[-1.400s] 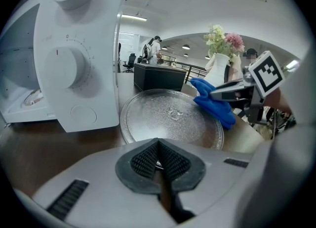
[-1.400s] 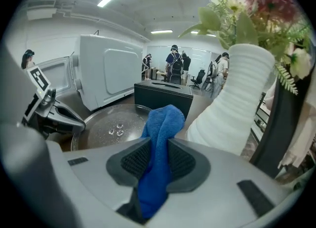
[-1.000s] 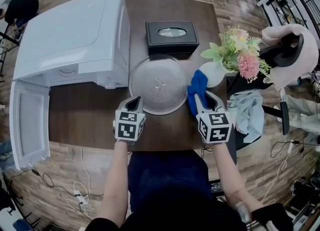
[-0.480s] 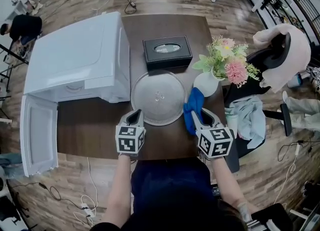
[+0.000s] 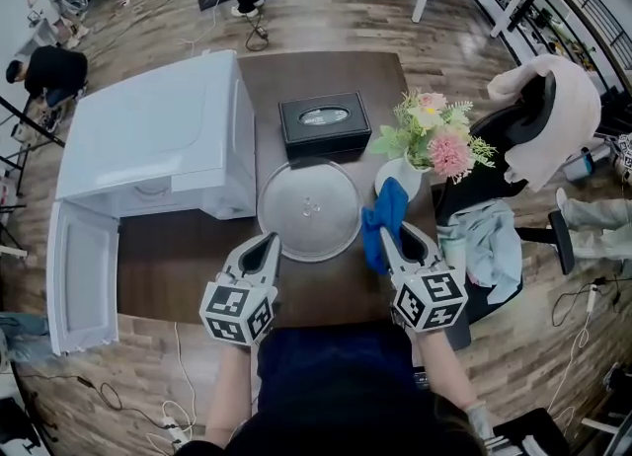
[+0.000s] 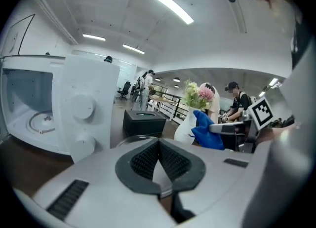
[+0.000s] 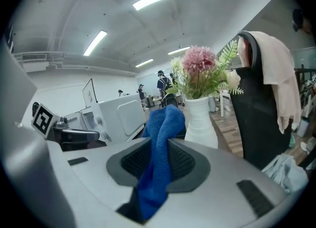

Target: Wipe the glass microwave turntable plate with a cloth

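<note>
Left hand-held gripper (image 5: 267, 242): at the near edge of the desk (image 5: 168, 247), jaws closed on each other with nothing between them, tips pointing toward the plate and just short of its near rim.

Right hand-held gripper (image 5: 390, 239): near the desk's near right corner, jaws clenched on the cloth.

Cloth (image 5: 383, 215): blue, bunched, standing up out of the right jaws. From the head view it overlaps the plate's right rim; whether it touches the glass cannot be told.

Plate (image 5: 309, 209): round clear glass, lying flat at the middle of the desk, between the microwave and the vase.

Vase (image 5: 400, 176): white, upright at the desk's right edge, just beyond the cloth, holding pink and pale flowers (image 5: 432, 138) with green fronds.

Box (image 5: 324, 123): black, rectangular, oval opening on top, just beyond the plate's far rim.

Microwave (image 5: 148, 133): white, filling the desk's left side, its door (image 5: 79, 271) swung open toward the near left corner.

Chair (image 5: 543, 118): black, off the desk's right edge, a pale garment draped over its back.
</note>
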{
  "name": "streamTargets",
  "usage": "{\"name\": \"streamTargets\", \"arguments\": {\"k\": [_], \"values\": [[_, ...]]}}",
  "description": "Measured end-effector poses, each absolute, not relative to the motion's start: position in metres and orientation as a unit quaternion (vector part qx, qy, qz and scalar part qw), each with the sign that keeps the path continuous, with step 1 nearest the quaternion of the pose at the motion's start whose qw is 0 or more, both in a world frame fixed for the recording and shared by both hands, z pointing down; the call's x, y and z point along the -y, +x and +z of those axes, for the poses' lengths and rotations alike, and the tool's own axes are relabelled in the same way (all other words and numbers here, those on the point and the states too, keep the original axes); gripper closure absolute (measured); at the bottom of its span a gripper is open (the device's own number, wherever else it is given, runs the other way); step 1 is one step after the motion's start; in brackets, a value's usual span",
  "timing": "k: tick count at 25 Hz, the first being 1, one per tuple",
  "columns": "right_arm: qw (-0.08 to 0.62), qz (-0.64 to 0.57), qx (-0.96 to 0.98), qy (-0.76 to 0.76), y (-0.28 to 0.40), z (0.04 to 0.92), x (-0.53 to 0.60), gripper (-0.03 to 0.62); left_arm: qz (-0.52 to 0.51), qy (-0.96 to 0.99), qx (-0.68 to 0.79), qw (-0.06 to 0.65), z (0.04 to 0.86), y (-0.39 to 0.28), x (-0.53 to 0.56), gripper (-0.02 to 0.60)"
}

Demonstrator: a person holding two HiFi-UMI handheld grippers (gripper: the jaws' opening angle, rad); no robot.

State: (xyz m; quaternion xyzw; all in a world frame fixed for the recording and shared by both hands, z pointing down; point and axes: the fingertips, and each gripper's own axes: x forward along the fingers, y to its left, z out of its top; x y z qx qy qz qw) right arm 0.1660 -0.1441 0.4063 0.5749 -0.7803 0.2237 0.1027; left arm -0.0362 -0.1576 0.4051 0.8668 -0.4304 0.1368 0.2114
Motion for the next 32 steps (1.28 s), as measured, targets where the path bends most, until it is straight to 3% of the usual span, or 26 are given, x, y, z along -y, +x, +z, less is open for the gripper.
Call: {"name": "streamTargets", "arguments": {"k": [9,32], "values": [[0.086,0.202,0.753,0.620,0.197,0.398,0.122,0.511,0.114,0.888,0.418,0.152,0.384,-0.028,0.147,0.580],[0.112,0.207,0.743,0.627,0.195,0.411,0.120,0.514,0.129,0.872,0.436,0.178,0.404,-0.043,0.138,0.580]]}}
